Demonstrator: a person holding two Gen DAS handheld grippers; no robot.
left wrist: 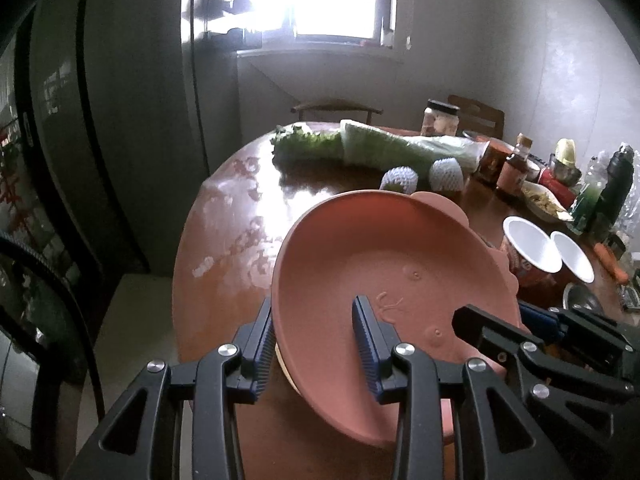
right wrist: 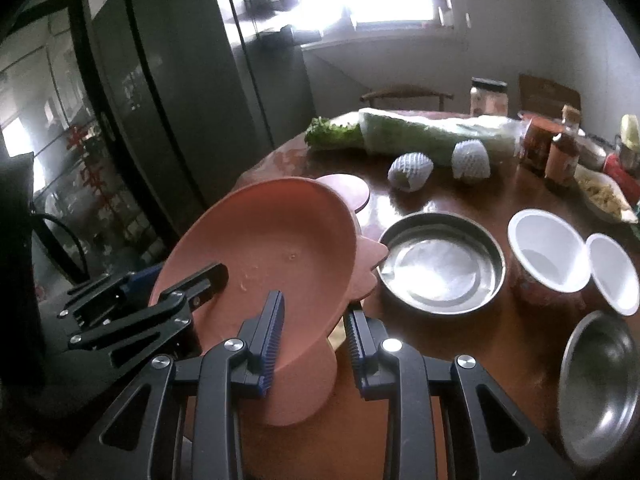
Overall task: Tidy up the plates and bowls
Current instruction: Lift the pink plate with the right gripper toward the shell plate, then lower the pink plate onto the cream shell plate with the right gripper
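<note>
A pink plate with scalloped tabs is tilted above the brown round table. My left gripper straddles its near rim, one finger inside and one outside, jaws wide apart around the rim. My right gripper straddles the same plate at its right edge, also with a gap. Each gripper shows in the other's view, the right one in the left wrist view and the left one in the right wrist view. A second pink plate lies underneath.
A shallow steel dish, two white cups and a steel bowl stand to the right. Wrapped cabbage, two foam-netted fruits, jars and bottles crowd the far side. A dark fridge stands on the left.
</note>
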